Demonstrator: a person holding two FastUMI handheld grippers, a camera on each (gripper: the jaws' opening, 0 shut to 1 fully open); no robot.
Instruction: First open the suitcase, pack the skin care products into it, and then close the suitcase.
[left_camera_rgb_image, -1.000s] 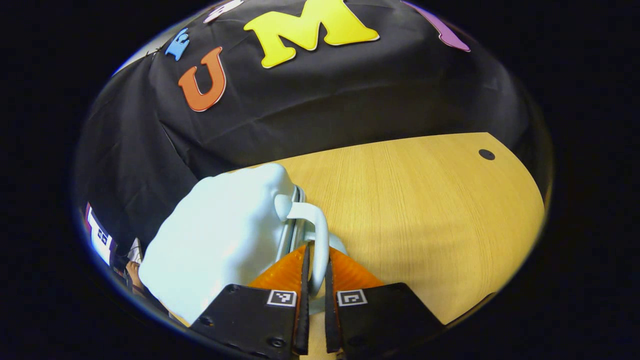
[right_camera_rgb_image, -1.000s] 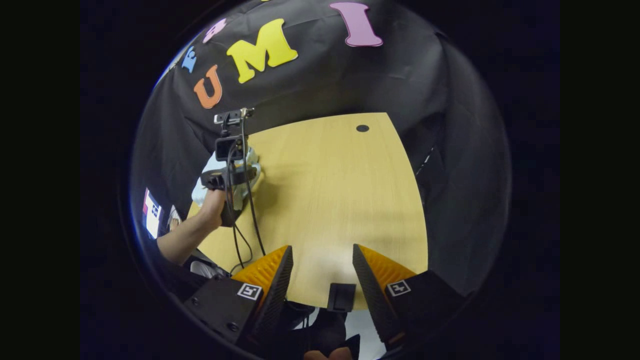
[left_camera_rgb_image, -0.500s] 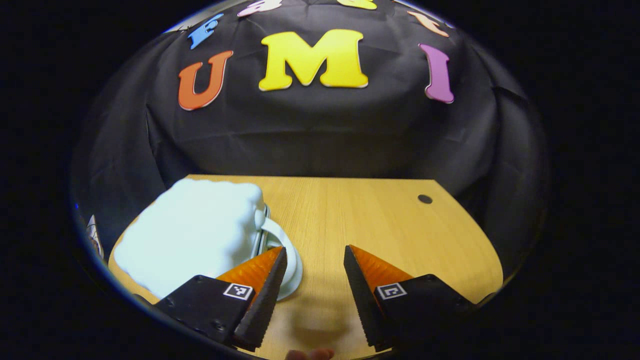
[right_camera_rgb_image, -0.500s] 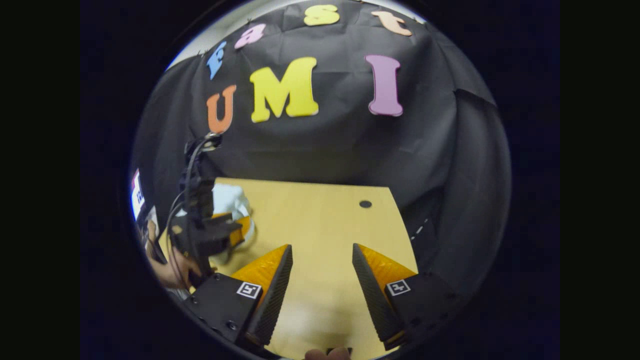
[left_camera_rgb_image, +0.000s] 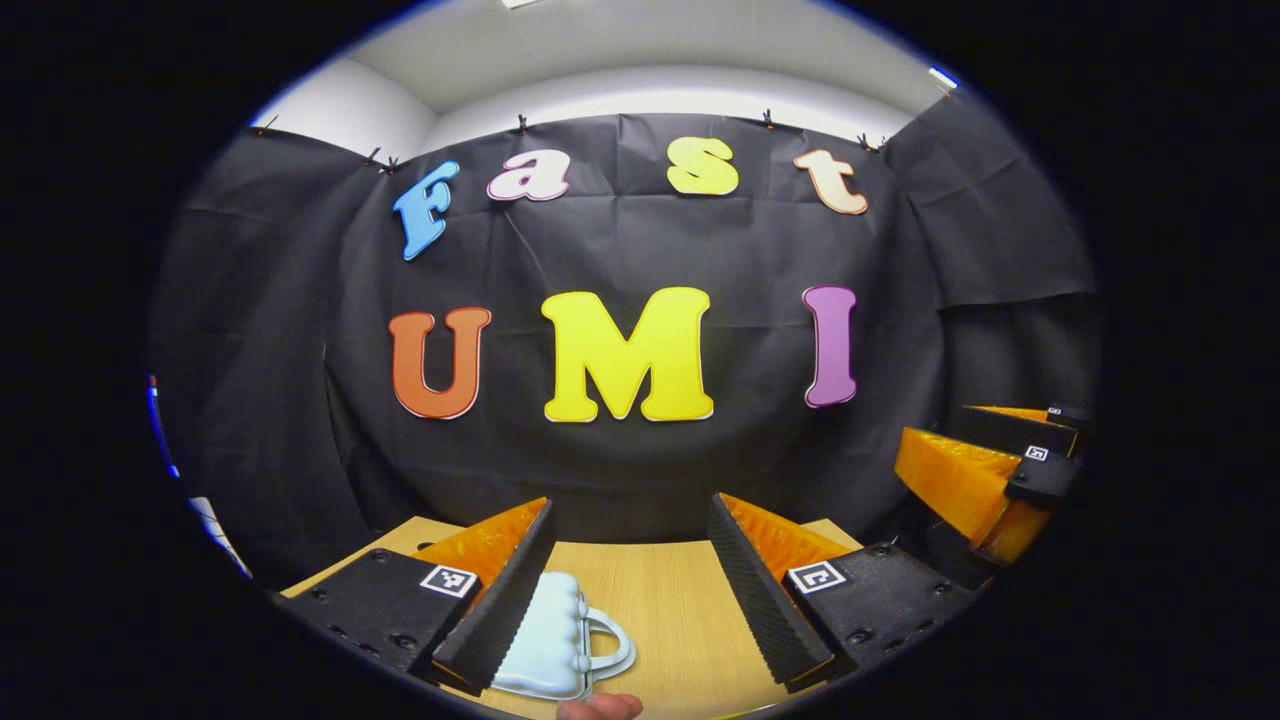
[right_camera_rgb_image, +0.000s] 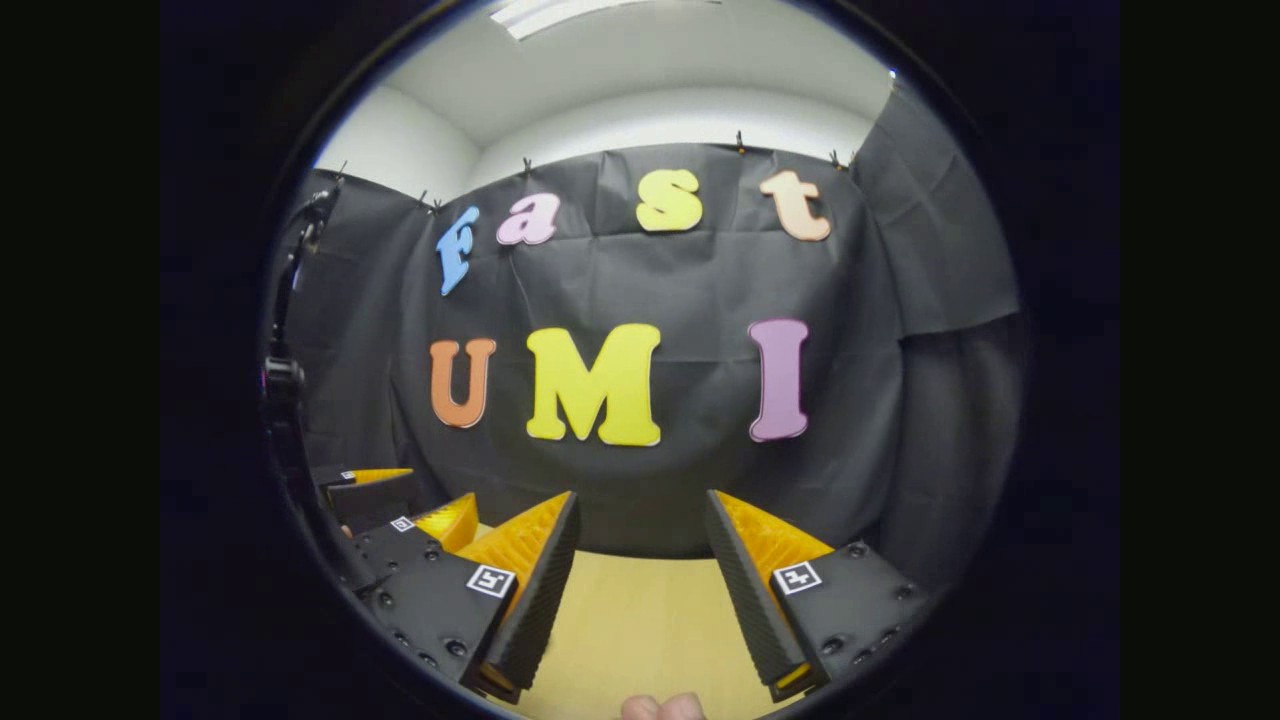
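Both cameras are riding low over the near edge of the wooden table (left_camera_rgb_image: 680, 600), facing level at the black cloth wall (left_camera_rgb_image: 620, 240), with ceiling showing above it. The left gripper view is looking from the left, catching the right gripper (left_camera_rgb_image: 985, 470) at its right edge. The right gripper view is looking from beside it, catching the left gripper (right_camera_rgb_image: 405, 500) at its left.
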